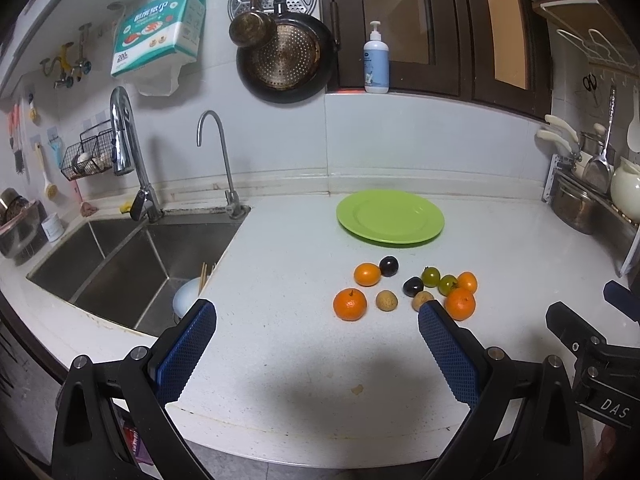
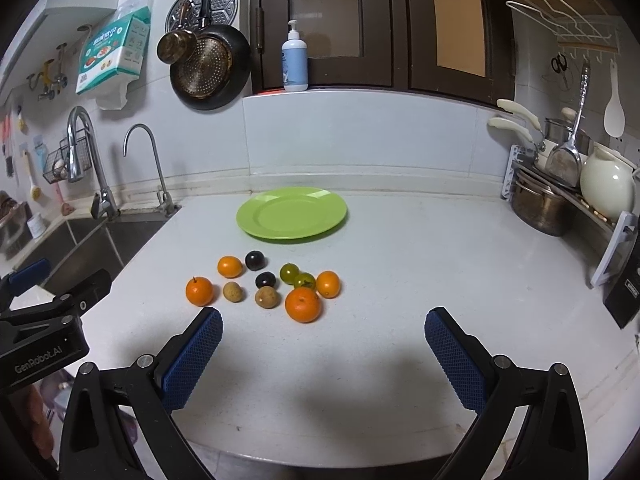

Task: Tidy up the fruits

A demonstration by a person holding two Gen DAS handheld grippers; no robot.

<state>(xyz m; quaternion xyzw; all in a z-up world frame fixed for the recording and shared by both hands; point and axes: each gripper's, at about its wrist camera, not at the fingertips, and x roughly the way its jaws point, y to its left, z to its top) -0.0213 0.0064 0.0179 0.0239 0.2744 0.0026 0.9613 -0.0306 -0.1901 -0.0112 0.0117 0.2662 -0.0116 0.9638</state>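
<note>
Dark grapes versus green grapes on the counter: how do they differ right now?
The two dark grapes are near-black and lie apart from each other; the two green grapes are translucent yellow-green and lie touching. The green pair crowds the oranges; the dark ones lie more to the cluster's middle. All four are loose on the counter, none on the green plate.

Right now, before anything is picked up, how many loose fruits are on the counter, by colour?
Orange: 4, for example the one with a stem
Dark purple: 2, for example
Green: 2, for example
Tan brown: 2, for example
Total: 10, all on the counter; none on the green plate.
</note>
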